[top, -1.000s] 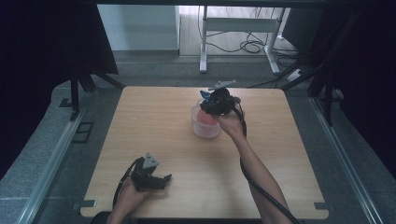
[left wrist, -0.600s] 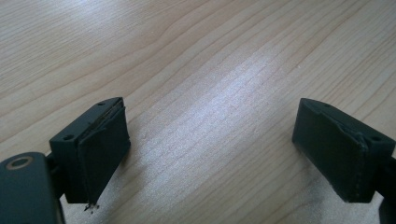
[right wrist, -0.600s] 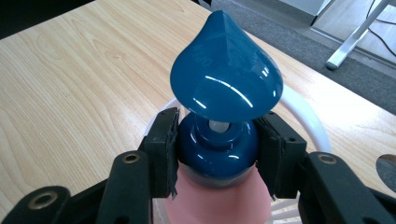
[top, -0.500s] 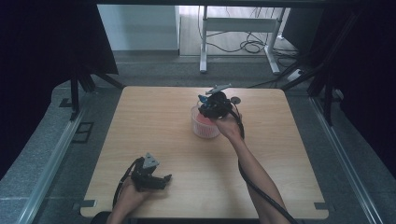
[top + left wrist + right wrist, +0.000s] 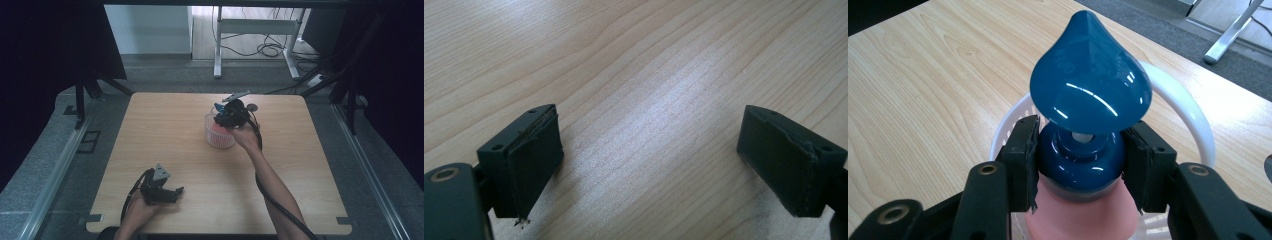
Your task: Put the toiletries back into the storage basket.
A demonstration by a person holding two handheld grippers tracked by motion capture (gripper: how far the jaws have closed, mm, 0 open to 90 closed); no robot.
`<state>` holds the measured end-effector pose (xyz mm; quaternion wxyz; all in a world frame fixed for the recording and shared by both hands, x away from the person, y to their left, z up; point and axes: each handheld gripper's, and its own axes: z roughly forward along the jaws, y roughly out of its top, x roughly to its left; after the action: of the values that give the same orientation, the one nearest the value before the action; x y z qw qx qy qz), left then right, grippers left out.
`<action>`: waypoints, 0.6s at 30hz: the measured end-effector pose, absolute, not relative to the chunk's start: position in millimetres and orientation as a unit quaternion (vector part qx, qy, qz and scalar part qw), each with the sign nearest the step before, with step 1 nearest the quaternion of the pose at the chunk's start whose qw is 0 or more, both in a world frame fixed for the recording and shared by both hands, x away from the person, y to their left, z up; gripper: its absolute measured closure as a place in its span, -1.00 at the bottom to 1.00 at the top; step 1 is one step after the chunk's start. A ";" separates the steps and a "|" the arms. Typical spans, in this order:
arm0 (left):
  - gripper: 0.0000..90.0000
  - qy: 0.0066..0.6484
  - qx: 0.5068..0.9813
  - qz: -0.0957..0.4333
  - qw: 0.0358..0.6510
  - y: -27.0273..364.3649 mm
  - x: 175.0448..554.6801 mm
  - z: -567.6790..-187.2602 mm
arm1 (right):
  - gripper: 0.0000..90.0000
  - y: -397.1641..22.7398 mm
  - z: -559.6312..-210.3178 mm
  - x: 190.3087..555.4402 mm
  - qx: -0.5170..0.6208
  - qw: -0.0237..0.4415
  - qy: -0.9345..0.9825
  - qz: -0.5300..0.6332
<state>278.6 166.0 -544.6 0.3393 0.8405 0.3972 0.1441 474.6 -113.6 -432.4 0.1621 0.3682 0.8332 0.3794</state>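
Light wood-grain counter (image 5: 165, 135), square-cornered, notches at the near edge. Grey floor all round; metal rail along the floor at left; dark curtains both sides. White wall beyond the far edge, then a white desk frame (image 5: 260, 30) with loose cables (image 5: 265, 49) under it, right of centre.

Left hand-held gripper (image 5: 165, 192) low at the near-left part of the counter, held in a hand, grey three-cornered plate on top, cable looping back toward the person. In the left gripper view: jaws standing wide apart, released, bare wood grain between them.

Farther right, past the counter's middle toward the far side: white basket (image 5: 214, 136) with slotted wall and a white hoop handle (image 5: 1188, 112). Inside it a pink bottle (image 5: 1078, 220), upright, with a dark blue collar and a blue teardrop-shaped pump head (image 5: 1090, 85).

Right hand-held gripper (image 5: 227, 114) directly over the basket, forearm reaching in from the near-right edge, cable trailing along it. In the right gripper view: pads (image 5: 1023, 150) pressed against both sides of the blue collar, just under the pump head and above the pink body; clenched on the bottle. Bottle's lower part within the basket rim; whether its base rests on the basket floor not discernible. Small dark round object (image 5: 252, 106) on the counter just right of this hand-held gripper, too small to identify.
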 end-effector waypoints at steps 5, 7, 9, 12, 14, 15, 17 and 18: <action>-0.77 0.394 0.843 0.144 0.336 166.5 278.8 -544.2 | 0.11 -119.9 -434.8 475.0 0.378 0.149 0.829 0.385; -0.77 0.397 0.841 0.144 0.339 166.1 278.6 -544.5 | 0.07 -120.0 -436.9 473.0 0.377 0.148 0.828 0.387; -0.77 0.396 0.841 0.144 0.339 166.1 278.7 -544.5 | 0.04 -118.9 -437.9 472.2 0.376 0.152 0.829 0.385; -0.77 0.397 0.841 0.144 0.339 166.1 278.6 -544.5 | 0.01 -118.5 -438.3 472.1 0.376 0.153 0.829 0.385; -0.77 0.397 0.841 0.144 0.339 166.1 278.7 -544.5 | -0.04 -118.5 -438.0 472.0 0.377 0.157 0.828 0.385; -0.77 0.397 0.841 0.144 0.339 166.1 278.7 -544.5 | -0.09 -119.5 -437.2 472.1 0.378 0.158 0.826 0.387; -0.77 0.397 0.841 0.144 0.339 166.1 278.7 -544.5 | -0.14 -119.9 -436.1 471.9 0.378 0.158 0.826 0.388; -0.77 0.397 0.841 0.144 0.339 166.1 278.6 -544.5 | -0.16 -120.1 -435.6 471.7 0.379 0.158 0.825 0.388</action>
<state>278.6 166.1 -544.5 0.3387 0.8410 0.3966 0.1440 471.7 -120.1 -435.6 0.1581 0.3786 0.8251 0.3884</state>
